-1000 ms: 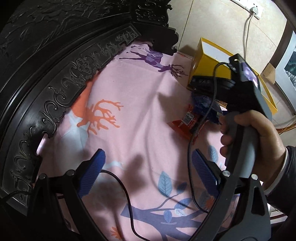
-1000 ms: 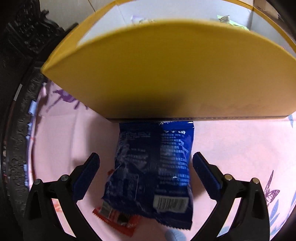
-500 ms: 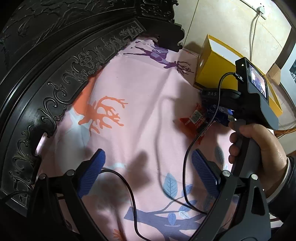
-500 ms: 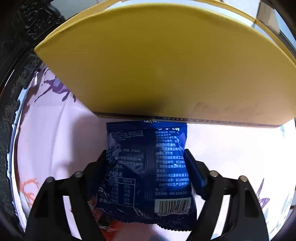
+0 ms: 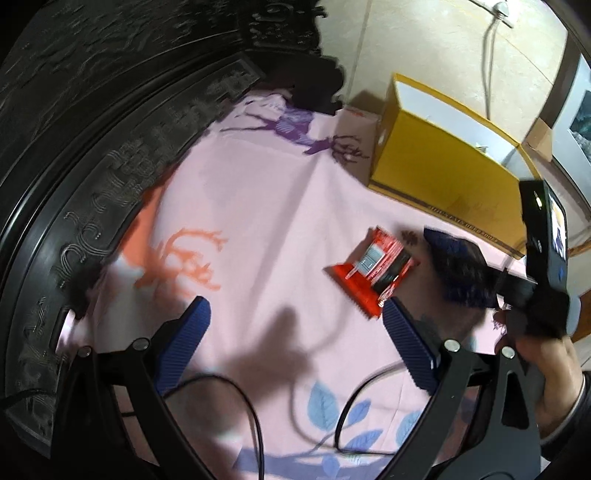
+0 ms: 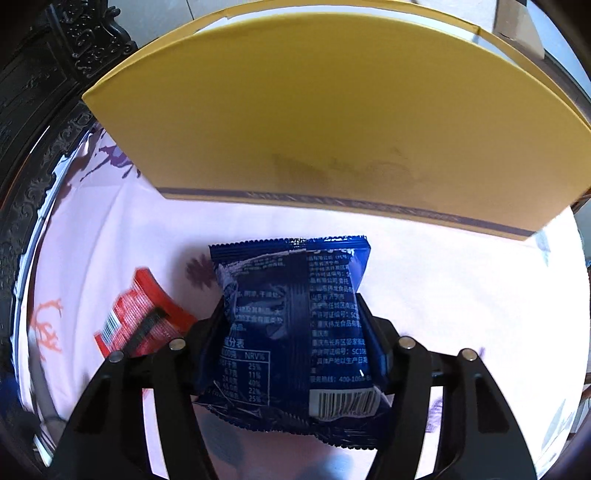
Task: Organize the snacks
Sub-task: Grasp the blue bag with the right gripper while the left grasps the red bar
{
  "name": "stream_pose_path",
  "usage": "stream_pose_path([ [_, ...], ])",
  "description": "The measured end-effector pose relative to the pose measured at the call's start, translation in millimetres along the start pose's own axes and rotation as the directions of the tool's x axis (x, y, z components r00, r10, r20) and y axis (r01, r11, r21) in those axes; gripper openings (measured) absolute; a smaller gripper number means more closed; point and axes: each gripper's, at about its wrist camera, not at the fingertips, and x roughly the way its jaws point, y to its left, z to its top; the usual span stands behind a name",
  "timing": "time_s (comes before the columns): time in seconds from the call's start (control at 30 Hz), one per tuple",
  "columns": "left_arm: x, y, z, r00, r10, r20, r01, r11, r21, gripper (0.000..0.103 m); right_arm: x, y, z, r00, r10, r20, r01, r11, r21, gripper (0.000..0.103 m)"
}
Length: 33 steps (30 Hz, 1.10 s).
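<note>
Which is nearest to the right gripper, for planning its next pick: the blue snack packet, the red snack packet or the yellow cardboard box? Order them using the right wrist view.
1. Blue snack packet: squeezed between the right gripper's jaws.
2. Red snack packet: lying on the pink cloth, just left of the gripper.
3. Yellow cardboard box: standing ahead, beyond both packets.

We are in a home, most likely a bedroom or sitting room. A pink sheet (image 5: 280, 192) printed with deer and leaves covers the surface, edged by dark carved wooden furniture (image 5: 92, 140). Beyond its far edge we see a tiled floor (image 5: 424, 40), a wall socket (image 5: 502, 7) and a framed picture (image 5: 583, 122).
</note>
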Motion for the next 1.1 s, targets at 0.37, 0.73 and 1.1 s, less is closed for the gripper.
stream_pose_path([
  [0.37,45.3,-66.5,28.1,0.997,-0.076,0.032,0.058,0.927,0.369,0.096,-3.5,-10.8,-4.9,0.998,0.050,-0.023,-0.051,0.998,-0.028,0.064],
  [0.73,84.8,-87.5,21.2,0.973,-0.227,-0.047,0.217,0.820,0.530,0.096,-4.9,-22.9,-5.3,0.992,0.123,-0.041,-0.125,0.992,-0.036,0.064],
  [1.1,112.2,-83.1,13.3,0.961,-0.268,-0.073,0.263,0.791,0.553,0.069,-4.1,-31.8,-5.7,0.983,0.178,-0.042,-0.180,0.982,-0.056,0.064],
])
